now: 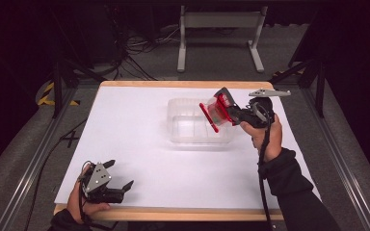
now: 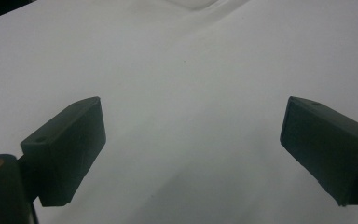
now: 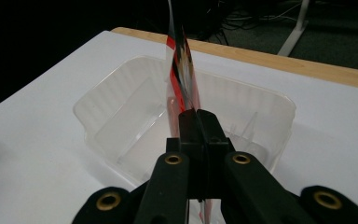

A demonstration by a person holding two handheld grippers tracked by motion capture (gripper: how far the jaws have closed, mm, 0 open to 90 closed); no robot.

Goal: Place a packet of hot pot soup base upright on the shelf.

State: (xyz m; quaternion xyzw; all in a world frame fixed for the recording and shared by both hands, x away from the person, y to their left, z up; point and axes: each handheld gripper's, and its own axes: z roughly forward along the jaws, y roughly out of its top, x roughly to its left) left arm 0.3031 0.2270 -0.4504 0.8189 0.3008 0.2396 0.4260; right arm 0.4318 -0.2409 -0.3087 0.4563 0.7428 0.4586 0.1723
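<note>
Scene: a person works two hand-held grippers over a white table (image 1: 139,144) with a wooden rim.
Right gripper (image 1: 220,107): its jaws are pressed together on a thin red-and-clear packet (image 1: 213,115), pinched by one edge and held on edge in the air.
Packet's place: above the right end of the clear plastic bin (image 1: 192,127), which sits right of centre, toward the table's far edge; in the right gripper view the packet (image 3: 181,70) rises straight up over the bin (image 3: 121,116).
Left gripper (image 1: 118,174): jaws spread wide and holding nothing, resting low at the table's near left corner, well apart from the bin; the left gripper view shows its fingers (image 2: 70,140) over bare white surface.
Step in hand: judged to be lowering the packet into the bin.
Doing it well: bring the packet down inside the walls, clear of the rim and the moulded ridges, before letting go.
Risk: the bin looks light, so a nudge may slide it; the idle left gripper could steady it.
</note>
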